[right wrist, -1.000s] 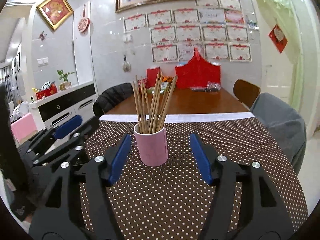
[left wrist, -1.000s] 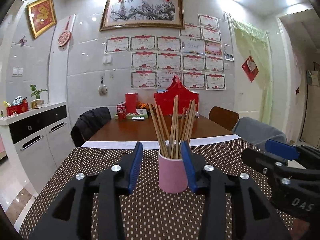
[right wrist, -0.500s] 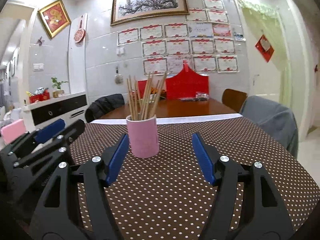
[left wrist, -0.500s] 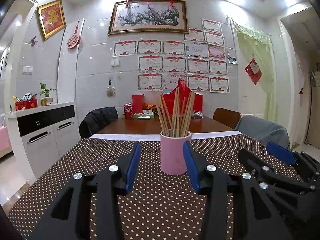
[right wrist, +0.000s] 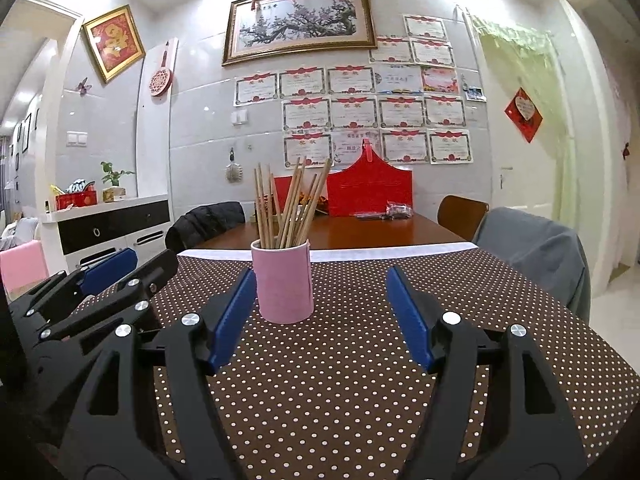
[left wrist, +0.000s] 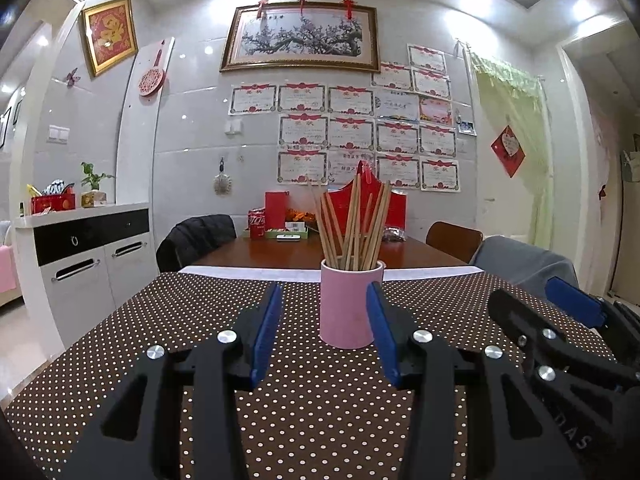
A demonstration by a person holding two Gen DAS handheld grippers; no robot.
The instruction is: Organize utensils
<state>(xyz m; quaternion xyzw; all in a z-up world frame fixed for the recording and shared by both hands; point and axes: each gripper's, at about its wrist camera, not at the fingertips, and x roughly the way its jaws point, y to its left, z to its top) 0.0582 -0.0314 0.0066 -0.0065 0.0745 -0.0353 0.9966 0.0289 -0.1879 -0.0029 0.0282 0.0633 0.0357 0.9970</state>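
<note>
A: Left wrist view puts the pink cup (left wrist: 351, 306) dead ahead, upright on the dotted cloth (left wrist: 320, 408), with a bundle of wooden chopsticks (left wrist: 352, 226) fanning out of its mouth.

B: And the left gripper (left wrist: 324, 328)?

A: Its blue-padded jaws stand apart, one on either side of the cup's line. The cup sits just beyond the tips — no pad presses on it, and nothing is held.

B: The right wrist view agrees. There the cup (right wrist: 285, 282) stands a little left of centre, close by the near blue pad, chopsticks (right wrist: 286, 208) leaning every way. The right gripper (right wrist: 322, 312) has its jaws wide and they are opening; only bare cloth (right wrist: 340, 392) lies between them.

A: The two tools sit side by side. The right gripper's black arms and a blue pad show at the left view's right edge, and the left gripper (right wrist: 116, 268) shows at the other view's left edge.

B: Farther out?

A: The cloth ends in a white strip, then bare brown tabletop (left wrist: 304, 252) carrying a red box (left wrist: 376, 200), a red can (left wrist: 257, 223) and a small tray. Chairs ring it — one draped in a dark jacket (left wrist: 196, 236), one under a grey cover (right wrist: 536, 252).

B: Behind them, a white tiled wall with rows of certificates (right wrist: 376, 112) below a framed plum-blossom painting (right wrist: 300, 20), and a white sideboard (right wrist: 112, 224) on the left.
</note>
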